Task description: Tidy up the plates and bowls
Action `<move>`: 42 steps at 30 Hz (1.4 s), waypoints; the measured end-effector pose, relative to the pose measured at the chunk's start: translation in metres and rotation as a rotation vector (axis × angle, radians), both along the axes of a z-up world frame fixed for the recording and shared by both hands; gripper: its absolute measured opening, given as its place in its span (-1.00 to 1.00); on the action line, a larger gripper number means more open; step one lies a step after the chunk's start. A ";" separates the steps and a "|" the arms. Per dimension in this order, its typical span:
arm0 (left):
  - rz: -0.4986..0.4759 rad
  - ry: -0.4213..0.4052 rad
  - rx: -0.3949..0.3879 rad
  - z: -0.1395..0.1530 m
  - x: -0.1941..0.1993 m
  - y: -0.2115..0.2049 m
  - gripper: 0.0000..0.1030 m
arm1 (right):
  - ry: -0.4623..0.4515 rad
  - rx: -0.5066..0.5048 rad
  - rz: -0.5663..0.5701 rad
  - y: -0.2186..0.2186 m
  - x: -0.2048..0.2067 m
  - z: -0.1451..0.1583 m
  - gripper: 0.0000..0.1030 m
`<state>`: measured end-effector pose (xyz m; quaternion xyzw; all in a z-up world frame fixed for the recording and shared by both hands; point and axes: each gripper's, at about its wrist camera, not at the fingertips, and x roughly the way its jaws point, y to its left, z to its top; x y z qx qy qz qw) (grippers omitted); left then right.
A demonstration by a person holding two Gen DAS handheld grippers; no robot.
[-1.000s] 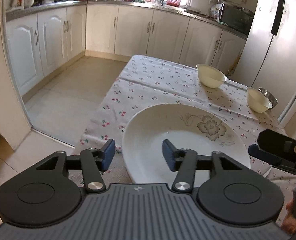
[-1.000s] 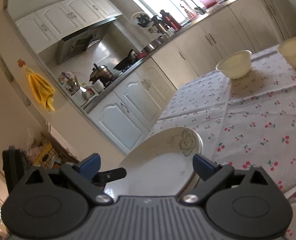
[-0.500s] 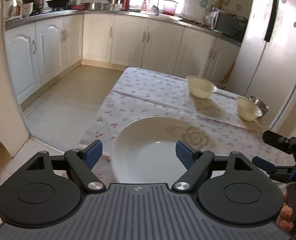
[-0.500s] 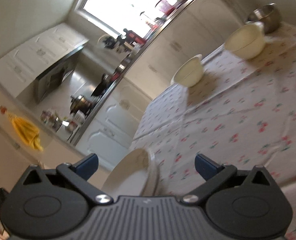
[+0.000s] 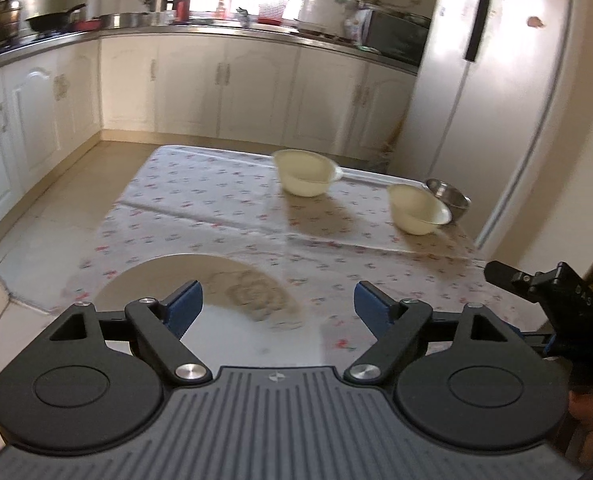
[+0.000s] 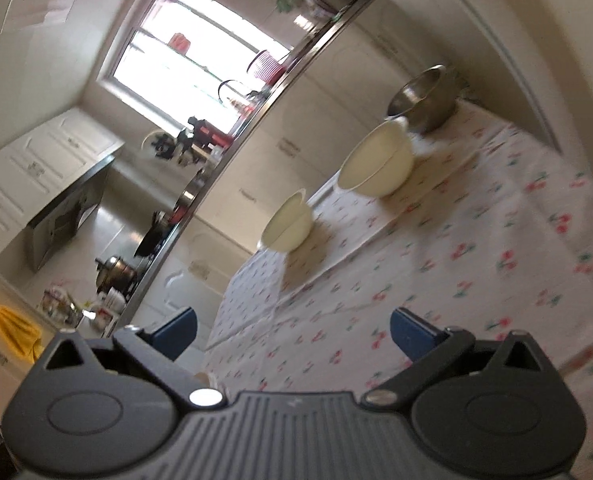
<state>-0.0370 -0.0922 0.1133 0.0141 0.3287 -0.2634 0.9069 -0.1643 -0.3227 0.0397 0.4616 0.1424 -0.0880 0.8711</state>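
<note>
A white plate with a flower print (image 5: 200, 280) lies on the near left corner of the table. My left gripper (image 5: 278, 308) is open and empty, above and behind the plate. Two cream bowls stand on the far side: one at the far middle (image 5: 306, 176) (image 6: 286, 226), one further right (image 5: 418, 208) (image 6: 376, 170). A steel bowl (image 5: 448, 198) (image 6: 420, 100) stands just behind the right cream bowl. My right gripper (image 6: 294, 330) is open and empty over the cloth, tilted; it shows at the right edge of the left wrist view (image 5: 544, 284).
The table wears a white cherry-print cloth (image 5: 216, 208) (image 6: 476, 260). A white fridge (image 5: 496, 100) stands close to the far right corner. Kitchen cabinets (image 5: 224, 88) and a worktop with pans run behind, with tiled floor (image 5: 56, 192) to the left.
My left gripper has opened wider and drawn back and up from the plate, which stays on the table. My right gripper has swung right, away from the plate, toward the bowls.
</note>
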 end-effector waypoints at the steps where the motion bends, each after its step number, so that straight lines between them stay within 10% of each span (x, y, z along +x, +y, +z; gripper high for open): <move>1: -0.012 0.001 0.003 0.000 -0.001 -0.008 1.00 | -0.001 0.003 -0.008 -0.004 -0.003 -0.001 0.98; 24: -0.097 0.035 0.006 -0.013 0.058 -0.138 1.00 | -0.012 0.005 -0.065 -0.077 0.048 0.008 0.98; 42: -0.071 0.102 0.038 -0.054 0.088 -0.163 1.00 | -0.010 0.029 0.010 -0.085 0.090 -0.016 0.98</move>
